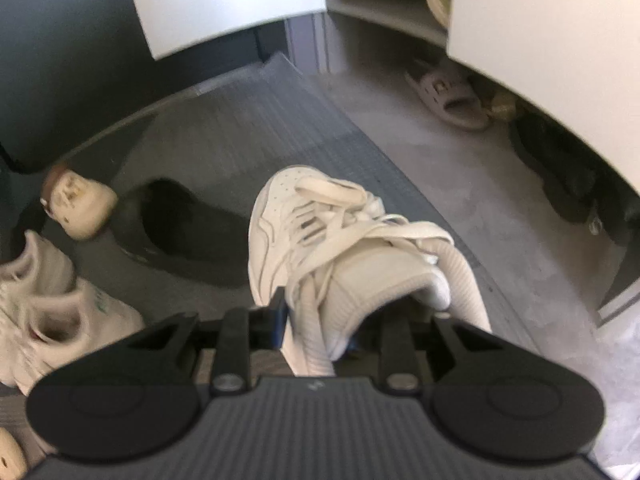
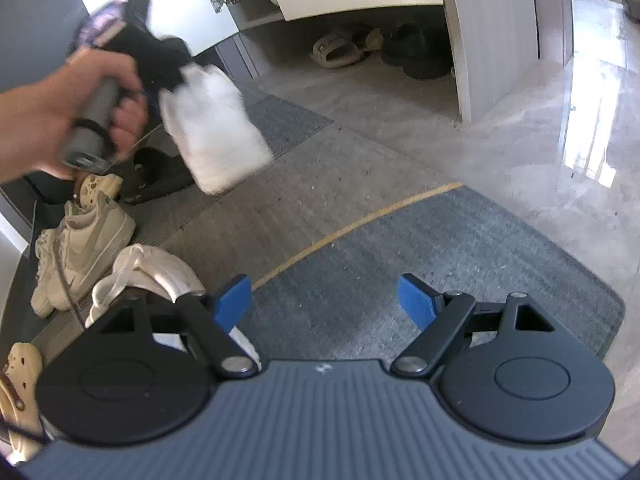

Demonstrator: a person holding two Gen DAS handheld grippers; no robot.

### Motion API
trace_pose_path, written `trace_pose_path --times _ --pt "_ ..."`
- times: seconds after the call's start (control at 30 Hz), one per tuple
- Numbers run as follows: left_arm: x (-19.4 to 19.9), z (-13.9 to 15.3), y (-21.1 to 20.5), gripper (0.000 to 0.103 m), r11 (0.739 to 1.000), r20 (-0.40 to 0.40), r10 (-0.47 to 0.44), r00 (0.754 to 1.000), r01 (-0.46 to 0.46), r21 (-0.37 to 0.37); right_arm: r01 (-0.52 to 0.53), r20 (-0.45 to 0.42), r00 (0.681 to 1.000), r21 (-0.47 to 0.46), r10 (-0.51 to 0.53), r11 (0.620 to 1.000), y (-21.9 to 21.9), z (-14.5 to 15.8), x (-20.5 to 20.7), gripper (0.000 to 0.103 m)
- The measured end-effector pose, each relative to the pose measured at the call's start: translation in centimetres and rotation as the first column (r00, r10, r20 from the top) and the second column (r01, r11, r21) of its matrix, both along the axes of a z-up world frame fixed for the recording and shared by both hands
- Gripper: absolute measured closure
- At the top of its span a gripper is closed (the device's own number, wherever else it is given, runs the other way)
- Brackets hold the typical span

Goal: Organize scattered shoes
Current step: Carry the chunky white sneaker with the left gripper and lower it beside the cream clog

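My left gripper [image 1: 316, 328] is shut on the collar of a white lace-up sneaker [image 1: 320, 232], which hangs toe-forward above the grey ribbed mat [image 1: 248, 128]. In the right wrist view that same sneaker [image 2: 216, 132] is a blur in the air at upper left, below a hand [image 2: 60, 112] holding the gripper handle. My right gripper [image 2: 324, 300] is open and holds nothing, low over a dark grey mat [image 2: 440, 264]. A second white sneaker [image 2: 152, 276] lies just left of its left finger [image 2: 232, 300].
A black slipper [image 1: 176, 224], a beige clog [image 1: 80, 204] and cream sneakers [image 1: 48, 308] lie on the mat at left. Under the white cabinet [image 1: 540, 28] sit a white slide [image 1: 448, 96] and dark shoes [image 1: 560, 168]. Glossy floor [image 2: 580, 100] spreads to the right.
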State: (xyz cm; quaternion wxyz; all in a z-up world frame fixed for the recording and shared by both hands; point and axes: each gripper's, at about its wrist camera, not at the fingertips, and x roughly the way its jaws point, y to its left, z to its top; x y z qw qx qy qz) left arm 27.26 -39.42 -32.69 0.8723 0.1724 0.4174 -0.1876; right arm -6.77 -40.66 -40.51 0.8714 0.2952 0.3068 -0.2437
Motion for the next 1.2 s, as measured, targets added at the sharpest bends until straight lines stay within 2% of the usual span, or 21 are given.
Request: trace_pose_path --times 0.2,0.37,0.6,0.8,0.9,1.03,1.2 --pt "0.9 3.9 6.2 0.074 0.998 0.055 0.063 0.996 -0.064 0.003 -0.044 0.021 0.999 -0.002 0.044 0.999 1.3 -0.1 0.9 0.02" --pt "1.2 6.5 13.9 0.074 0.978 0.096 0.211 0.973 -0.21 -0.019 -0.075 0.042 0.996 0.004 0.074 0.997 2.2 0.0 1.5 0.02" --pt "0.2 6.9 21.7 0.074 0.946 0.112 0.322 0.94 -0.323 -0.008 -0.133 0.056 0.99 0.005 0.133 0.991 3.4 0.4 1.8 0.02" --pt "-2.2 4.0 27.6 0.074 0.903 0.017 0.429 0.903 -0.429 -0.021 -0.131 0.05 0.99 0.004 0.131 0.991 3.7 0.6 1.8 0.02" --pt "-3.6 1.5 29.7 0.074 0.876 -0.02 0.481 0.877 -0.481 -0.016 -0.146 0.043 0.988 -0.024 0.146 0.989 4.0 0.9 1.7 0.02" --pt "-5.6 -2.1 31.2 0.074 0.854 -0.068 0.52 0.852 -0.521 0.002 -0.197 0.023 0.98 -0.051 0.198 0.979 4.6 1.1 1.2 0.02" --pt "-7.8 -5.0 31.6 0.074 0.851 -0.11 0.523 0.845 -0.524 0.023 -0.196 0.015 0.98 -0.036 0.196 0.98 4.6 0.8 0.9 0.02"
